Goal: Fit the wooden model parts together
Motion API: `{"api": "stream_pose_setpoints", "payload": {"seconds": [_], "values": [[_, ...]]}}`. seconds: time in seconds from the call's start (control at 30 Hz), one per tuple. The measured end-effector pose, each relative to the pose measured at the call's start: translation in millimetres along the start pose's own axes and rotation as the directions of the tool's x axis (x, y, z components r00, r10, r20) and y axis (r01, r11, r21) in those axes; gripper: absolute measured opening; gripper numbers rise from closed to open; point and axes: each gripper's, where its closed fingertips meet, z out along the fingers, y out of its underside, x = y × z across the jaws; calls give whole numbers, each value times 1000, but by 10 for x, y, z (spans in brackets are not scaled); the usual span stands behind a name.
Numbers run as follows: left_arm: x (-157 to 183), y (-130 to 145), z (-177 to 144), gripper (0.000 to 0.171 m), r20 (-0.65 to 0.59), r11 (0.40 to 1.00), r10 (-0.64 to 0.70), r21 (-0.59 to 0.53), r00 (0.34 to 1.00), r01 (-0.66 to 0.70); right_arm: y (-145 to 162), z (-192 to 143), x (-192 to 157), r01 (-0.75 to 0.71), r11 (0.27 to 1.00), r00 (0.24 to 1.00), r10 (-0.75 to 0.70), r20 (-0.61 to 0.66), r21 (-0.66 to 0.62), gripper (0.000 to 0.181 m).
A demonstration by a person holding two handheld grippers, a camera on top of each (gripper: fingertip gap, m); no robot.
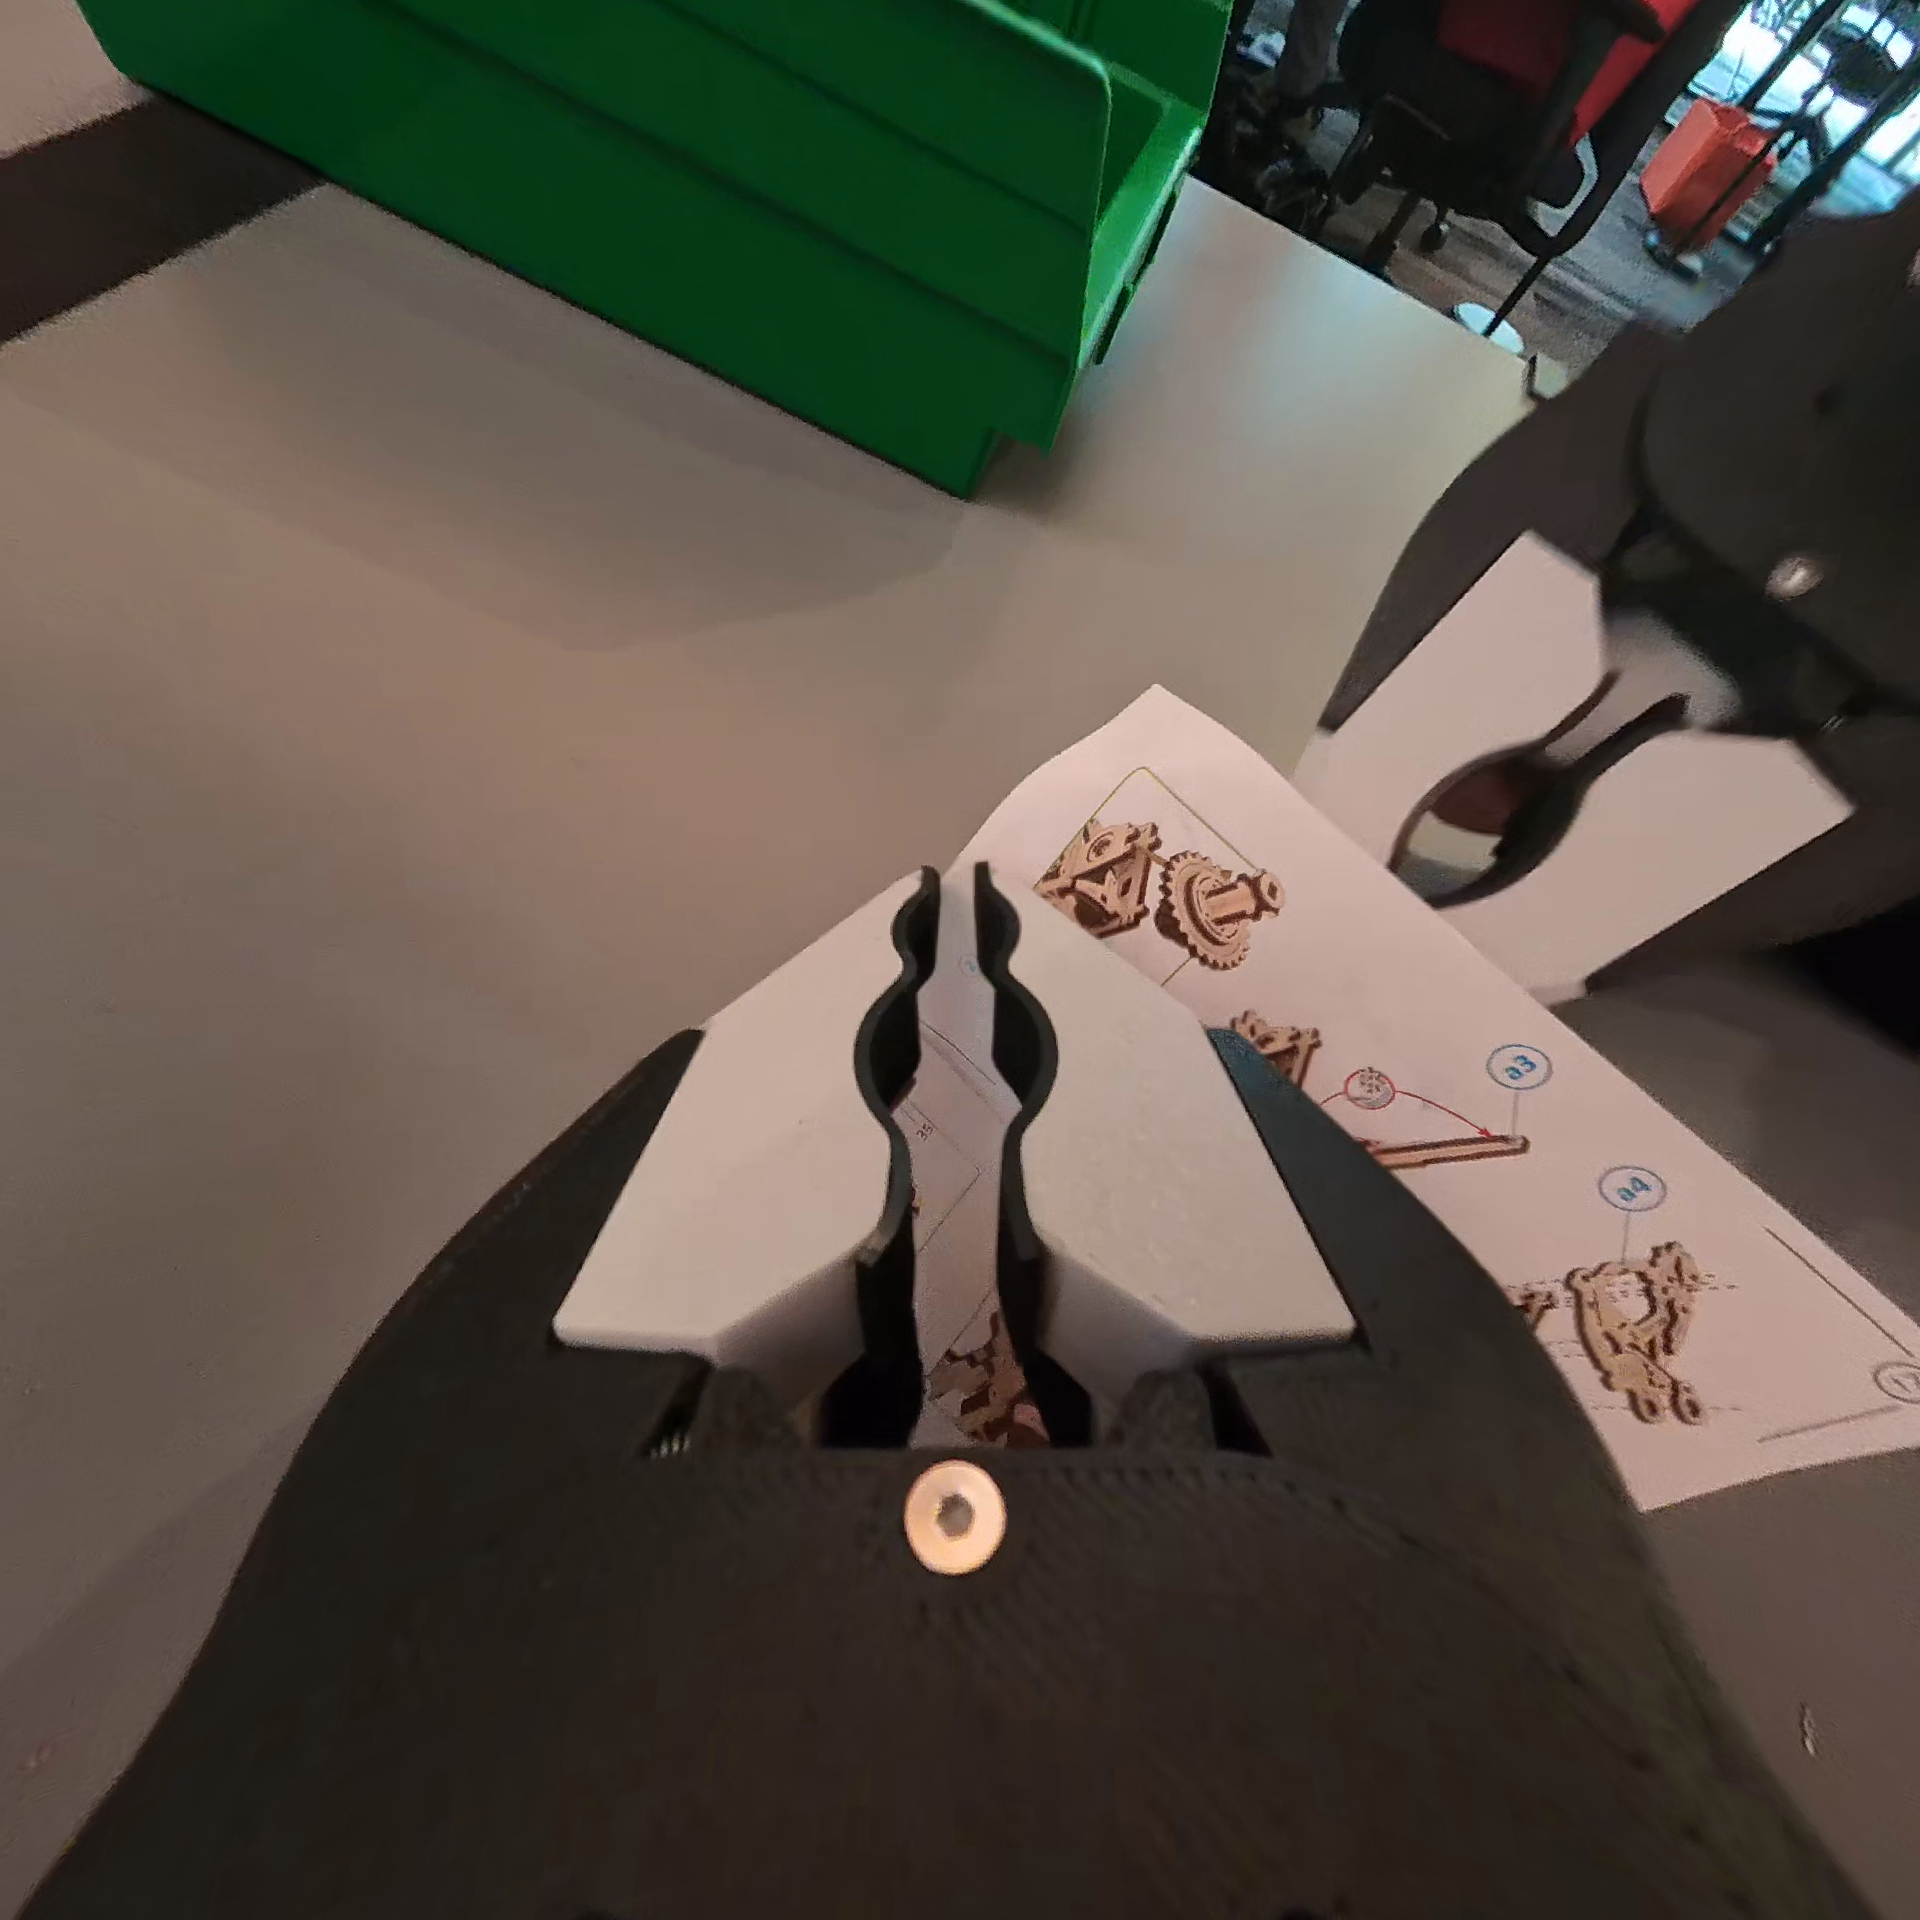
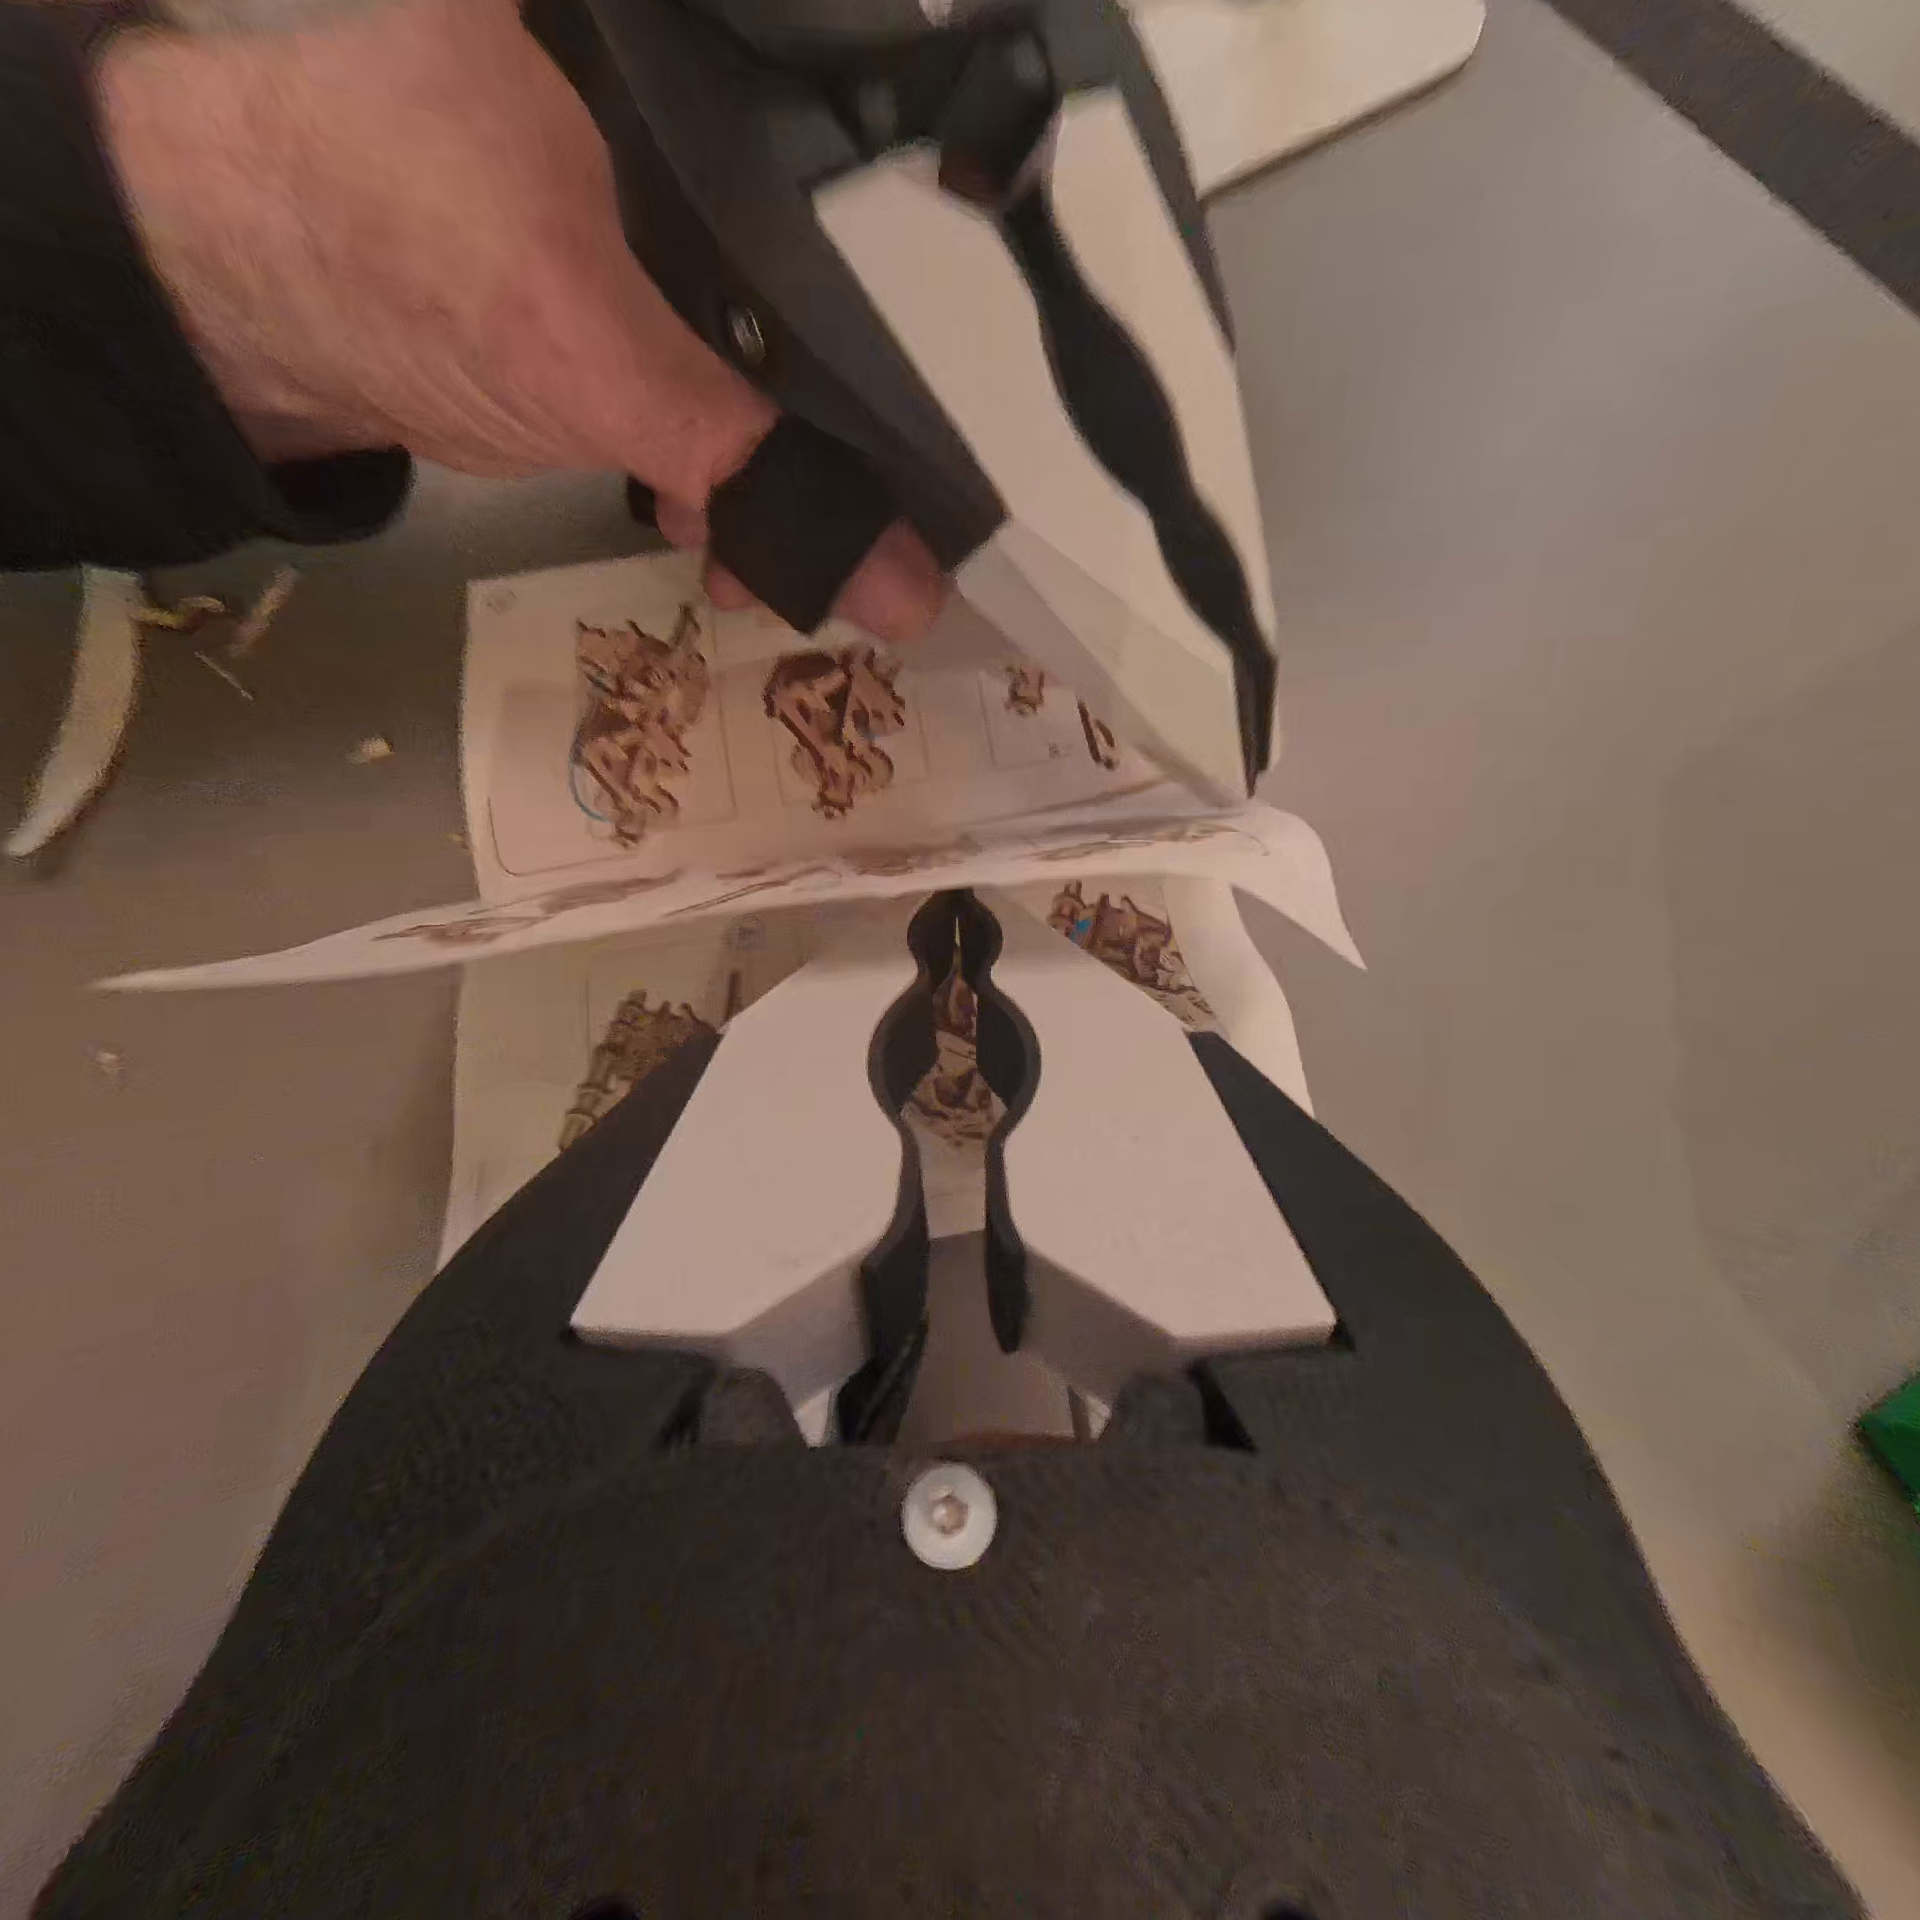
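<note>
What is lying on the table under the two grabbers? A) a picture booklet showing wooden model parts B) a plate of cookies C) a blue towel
A: an instruction booklet with pictures of wooden model parts lies open on the table, one page lifted, between the left gripper and the right gripper.

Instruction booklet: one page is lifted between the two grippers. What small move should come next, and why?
Probably the left gripper, its tips at the lifted page, should finish turning it and lay it flat: the page stands half-turned and covers part of the booklet.
</note>
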Motion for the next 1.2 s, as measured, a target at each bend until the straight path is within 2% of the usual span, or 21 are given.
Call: {"api": "stream_pose_setpoints", "payload": {"seconds": [0.1,0.23,0.3,0.4,0.53,0.6,0.7,0.8,1.03,1.17,1.2], "values": [[67,-136,-88,10,-21,999,-26,37,999,27,187,138,20,1,995,1000,-2,-8,-97,0],[472,-307,-277,35,-75,999,33,-16,997,-34,165,155,7,-53,996,998,54,20,-78,0],[751,-290,-337,47,-101,995,63,-64,993,-70,116,142,-10,-92,994,994,95,50,-52,0],[1107,-182,-403,63,-58,981,153,-108,986,-159,28,75,16,-150,989,986,150,66,-9,0],[1440,-42,-413,63,71,923,370,-141,926,-358,-85,21,-31,-194,981,975,190,119,26,0],[1528,102,-354,56,53,895,418,-196,907,-401,-144,29,-75,-209,977,968,202,148,36,0],[1372,340,-327,40,73,886,390,-301,918,-353,-208,43,-107,-208,977,967,198,160,48,0],[1096,481,-416,25,164,901,326,-351,931,-253,-199,69,-87,-195,980,972,188,142,40,0],[607,727,-649,18,331,914,212,-399,920,-67,64,279,-56,-110,989,991,116,65,-94,0],[402,1002,-717,16,372,876,176,-482,911,28,65,275,-29,-111,990,991,116,61,-93,0],[394,966,-707,14,374,900,140,-434,917,40,69,272,-24,-104,990,992,110,58,-99,0]]}}
